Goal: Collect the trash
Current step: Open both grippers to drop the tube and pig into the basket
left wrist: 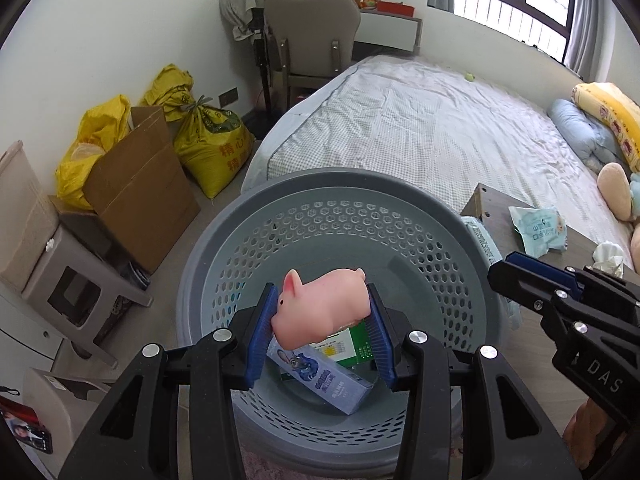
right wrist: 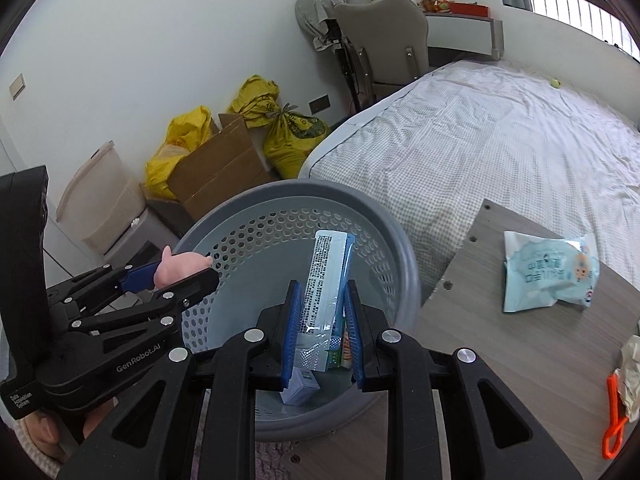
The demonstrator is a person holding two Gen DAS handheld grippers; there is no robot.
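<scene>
The left gripper (left wrist: pixel 322 312) is clamped on a pink pig toy (left wrist: pixel 320 306). At its 3 o'clock, the right gripper (right wrist: pixel 322 312) pinches a flat sachet (right wrist: pixel 326 280).

A pink rubber pig toy (left wrist: pixel 320 306) hangs over the round grey perforated basket (left wrist: pixel 400 192), clamped sideways, snout pointing left. To its right, a long pale-blue printed sachet (right wrist: pixel 326 280) stands upright above the same basket. On the basket floor lie a blue cartoon box (left wrist: pixel 324 380) and a green-and-white carton (left wrist: pixel 352 346).
</scene>
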